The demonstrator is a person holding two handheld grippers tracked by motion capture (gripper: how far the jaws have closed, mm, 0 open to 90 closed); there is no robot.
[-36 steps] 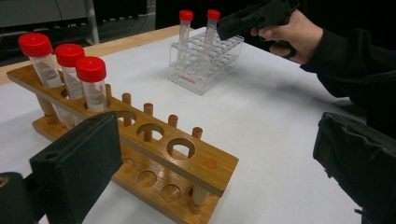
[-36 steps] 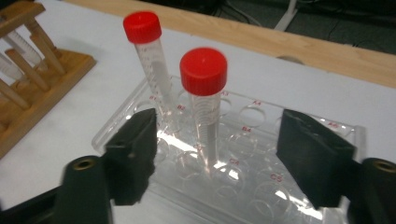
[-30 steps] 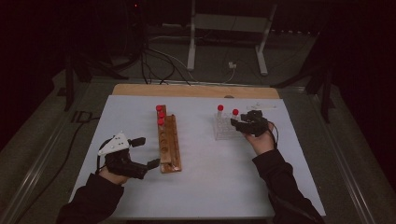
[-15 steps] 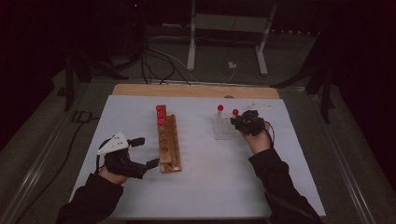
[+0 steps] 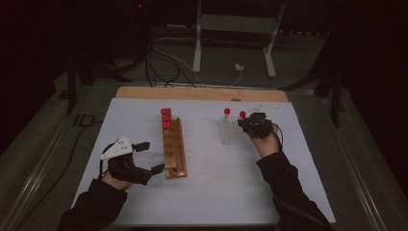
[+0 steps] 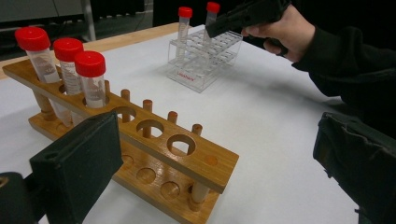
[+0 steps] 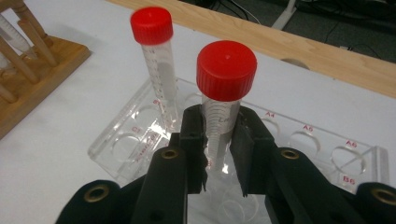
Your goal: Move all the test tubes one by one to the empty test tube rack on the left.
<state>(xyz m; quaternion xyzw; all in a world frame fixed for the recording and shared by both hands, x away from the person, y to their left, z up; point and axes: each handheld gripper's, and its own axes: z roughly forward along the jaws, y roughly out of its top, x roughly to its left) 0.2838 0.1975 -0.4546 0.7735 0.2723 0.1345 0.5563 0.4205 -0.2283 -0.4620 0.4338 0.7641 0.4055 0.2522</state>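
My right gripper [image 7: 219, 135] is shut on a red-capped tube [image 7: 226, 70] that stands upright in the clear plastic rack [image 7: 327, 144]. Its jaws have just been closing, and the pads now press the tube below the cap. A second capped tube [image 7: 156, 51] stands one hole further on. In the high view the right gripper [image 5: 248, 126] sits at the right edge of the clear rack [image 5: 230, 132]. My left gripper [image 5: 150, 157] is open and holds nothing, beside the near end of the wooden rack [image 5: 173, 144]. That rack holds three red-capped tubes [image 6: 67, 60] at its far end.
The white mat [image 5: 216, 192] covers the table, with a wooden strip [image 5: 202, 93] along its far edge. The wooden rack's near holes [image 6: 180, 144] stand empty. Metal stand legs [image 5: 197, 43] and cables [image 5: 168, 62] lie on the floor beyond the table.
The right gripper has drawn in slightly on the tube at the clear rack. Both hands otherwise stay put, and the left gripper is as it was.
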